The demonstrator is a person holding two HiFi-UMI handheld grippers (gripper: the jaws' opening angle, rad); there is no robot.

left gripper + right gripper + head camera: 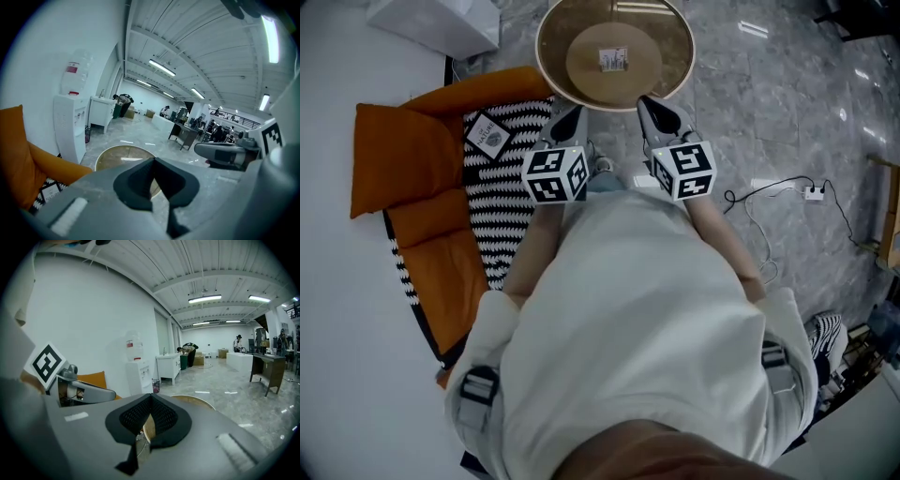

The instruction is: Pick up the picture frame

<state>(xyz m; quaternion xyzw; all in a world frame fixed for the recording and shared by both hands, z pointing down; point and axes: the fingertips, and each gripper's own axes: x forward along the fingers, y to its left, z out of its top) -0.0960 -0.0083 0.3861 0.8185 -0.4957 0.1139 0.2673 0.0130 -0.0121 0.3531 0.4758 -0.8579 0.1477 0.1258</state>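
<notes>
Two grippers: left gripper (pixel 570 117) and right gripper (pixel 656 111), jaws together, both empty.
Picture frame: not surely identifiable.
Round counter (pixel 680 66): directly ahead, equally near both.

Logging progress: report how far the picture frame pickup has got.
Done: nothing. In hand: nothing; left gripper and right gripper are shut, empty, near the round table. Left: the pickup; the small item on the table may be the frame.

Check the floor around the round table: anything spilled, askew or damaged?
Nothing looks spilled or broken. Only oddity: a cable with a power strip trails loose across the floor, right of the round table.
</notes>
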